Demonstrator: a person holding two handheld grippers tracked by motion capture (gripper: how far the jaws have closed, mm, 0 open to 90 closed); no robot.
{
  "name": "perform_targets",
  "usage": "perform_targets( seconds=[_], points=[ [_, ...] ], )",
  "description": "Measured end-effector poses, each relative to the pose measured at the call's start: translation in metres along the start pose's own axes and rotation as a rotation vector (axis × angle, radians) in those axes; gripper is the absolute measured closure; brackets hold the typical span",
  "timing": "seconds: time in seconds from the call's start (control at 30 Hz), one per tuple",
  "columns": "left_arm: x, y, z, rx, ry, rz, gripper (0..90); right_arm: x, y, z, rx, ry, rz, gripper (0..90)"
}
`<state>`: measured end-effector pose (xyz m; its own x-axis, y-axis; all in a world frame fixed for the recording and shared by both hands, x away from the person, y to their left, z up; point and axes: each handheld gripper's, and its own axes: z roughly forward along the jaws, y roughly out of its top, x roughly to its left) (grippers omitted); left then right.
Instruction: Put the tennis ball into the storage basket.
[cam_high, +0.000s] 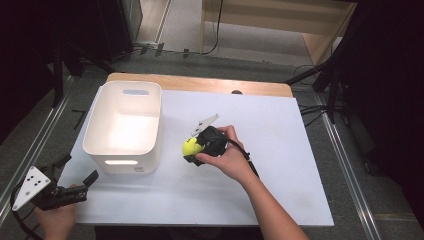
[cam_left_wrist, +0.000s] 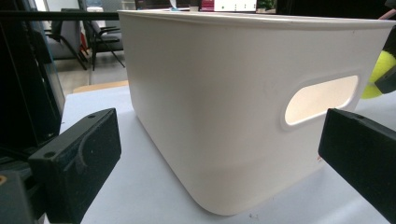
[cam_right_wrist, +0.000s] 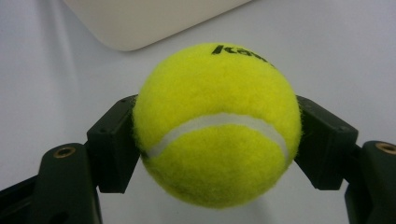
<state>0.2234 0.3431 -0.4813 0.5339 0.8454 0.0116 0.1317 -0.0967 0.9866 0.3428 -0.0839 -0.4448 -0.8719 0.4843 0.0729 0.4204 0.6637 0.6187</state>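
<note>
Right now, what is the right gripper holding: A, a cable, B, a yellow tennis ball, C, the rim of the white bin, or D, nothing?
B: the right gripper has its two black jaws pressed against either side of the yellow tennis ball, beside the white bin.

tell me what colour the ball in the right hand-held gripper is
Bright yellow-green tennis ball with a white curved seam and black lettering, clearest in the right gripper view.
</note>
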Motion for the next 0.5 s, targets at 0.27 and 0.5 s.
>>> perform_targets(
  seconds=[0.27, 0.5],
  points=[
    [0.0, 0.0, 0.0, 0.004, 0.001, 0.002, 0.0, -0.001, 0.008, -0.006, -0.014, 0.003, -0.009, 23.7],
    [0.0, 0.0, 0.0, 0.006, 0.001, 0.003, 0.0, -0.002, 0.015, -0.009, -0.01, 0.036, -0.016, 23.8]
  ],
)
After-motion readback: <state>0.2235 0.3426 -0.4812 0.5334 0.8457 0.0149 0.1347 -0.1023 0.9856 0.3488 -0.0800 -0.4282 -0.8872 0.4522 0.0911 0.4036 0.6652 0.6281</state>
